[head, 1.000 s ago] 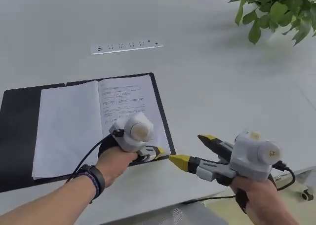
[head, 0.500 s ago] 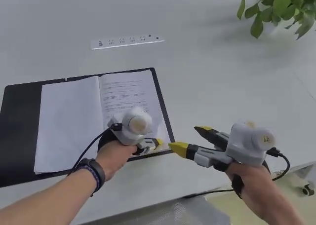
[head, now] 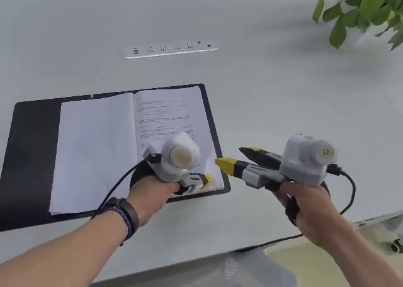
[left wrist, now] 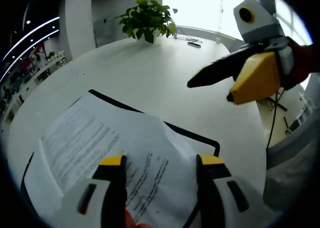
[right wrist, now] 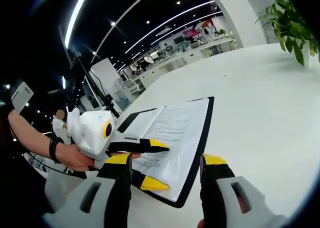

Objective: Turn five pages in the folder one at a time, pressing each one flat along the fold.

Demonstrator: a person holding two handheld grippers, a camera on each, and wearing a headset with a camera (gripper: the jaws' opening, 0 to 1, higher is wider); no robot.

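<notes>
While the folder [head: 31, 148] lay open near the front edge of the white bench [head: 283, 67], much as it had a second before, the one real change was on its right side. The apparent slide of the whole scene looked like head movement, not a shift of the folder. Its black cover sat flat, with a blank page [head: 94, 148] on the left of the fold and the printed page [head: 170, 120] on the right.

The right gripper [head: 239, 158] had come in from open bench toward the folder's near right corner. Its jaws were spread wide, and its nearer yellow tip was just beside the cover's right edge, close to the other tool. The left gripper [left wrist: 161, 160] had kept its place over that same corner. Its jaws were parted with the printed page's corner between them, not pinched, and the sheet looked slightly bowed there.

No page seemed to have gone over in that second. I judged the step to be the start of a turn, with both tools gathering at the corner to lift one sheet. Separating a single leaf looked the delicate part.
</notes>
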